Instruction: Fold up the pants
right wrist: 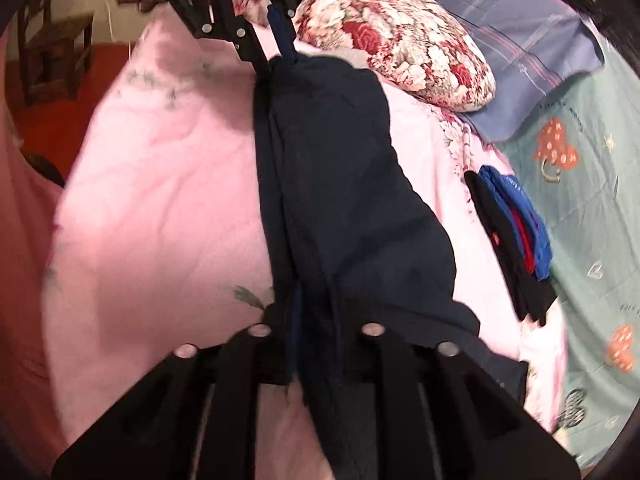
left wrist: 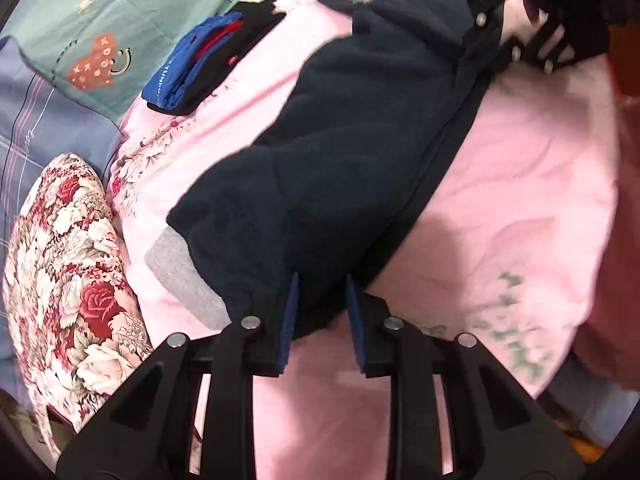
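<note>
Dark navy fleece pants [left wrist: 340,140] hang stretched between my two grippers above a pink quilt [left wrist: 520,184]. In the left wrist view my left gripper [left wrist: 320,312] is shut on one end of the pants, with thick cloth bunched between its blue pads [left wrist: 289,320]. A grey inner lining [left wrist: 176,264] shows beside that end. My right gripper [left wrist: 480,52] holds the far end at the top right. The right wrist view shows the pants [right wrist: 344,184] running from my right gripper [right wrist: 316,320], shut on the cloth, up to the left gripper [right wrist: 276,48].
A folded stack of blue, red and black clothes [left wrist: 200,64] [right wrist: 516,240] lies on the quilt's edge. A floral pillow [left wrist: 68,272] [right wrist: 396,36] and a blue-grey plaid pillow [right wrist: 532,36] sit beside it on a green sheet [right wrist: 592,208]. A wooden chair [right wrist: 52,52] stands past the bed.
</note>
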